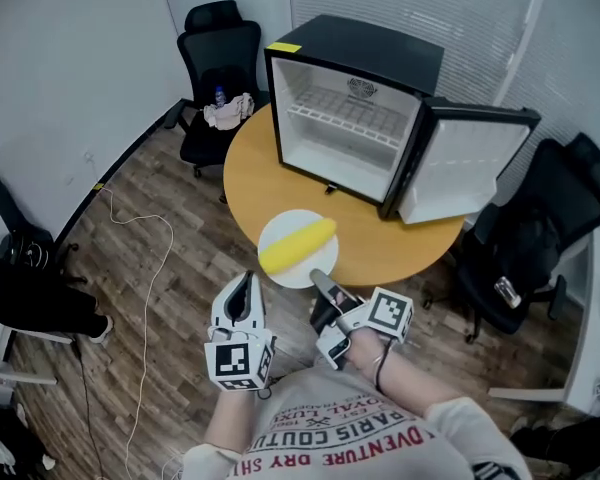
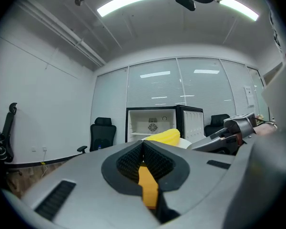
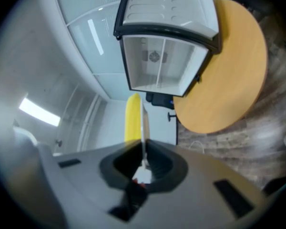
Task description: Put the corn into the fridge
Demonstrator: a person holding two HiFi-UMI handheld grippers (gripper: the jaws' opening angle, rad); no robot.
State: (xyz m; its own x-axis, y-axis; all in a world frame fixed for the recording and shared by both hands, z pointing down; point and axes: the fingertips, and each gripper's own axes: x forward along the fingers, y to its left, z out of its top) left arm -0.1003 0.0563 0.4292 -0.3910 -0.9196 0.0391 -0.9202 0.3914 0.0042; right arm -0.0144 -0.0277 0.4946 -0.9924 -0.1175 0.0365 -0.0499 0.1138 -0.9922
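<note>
A yellow corn cob (image 1: 298,245) lies on a white plate (image 1: 283,275) held in the air in front of a round wooden table (image 1: 248,173). My right gripper (image 1: 321,281) is shut on the plate's near rim. In the right gripper view the plate (image 3: 143,123) shows as a thin edge between the jaws, with the corn (image 3: 132,118) beside it. On the table stands a small black fridge (image 1: 350,118), its door (image 1: 470,168) swung open to the right and its wire shelf bare. My left gripper (image 1: 244,286) is shut and holds nothing, just left of the plate.
A black office chair (image 1: 215,58) with cloth on its seat stands behind the table at the left. Another black chair (image 1: 540,228) stands at the right near the fridge door. A white cable (image 1: 150,268) trails over the wooden floor.
</note>
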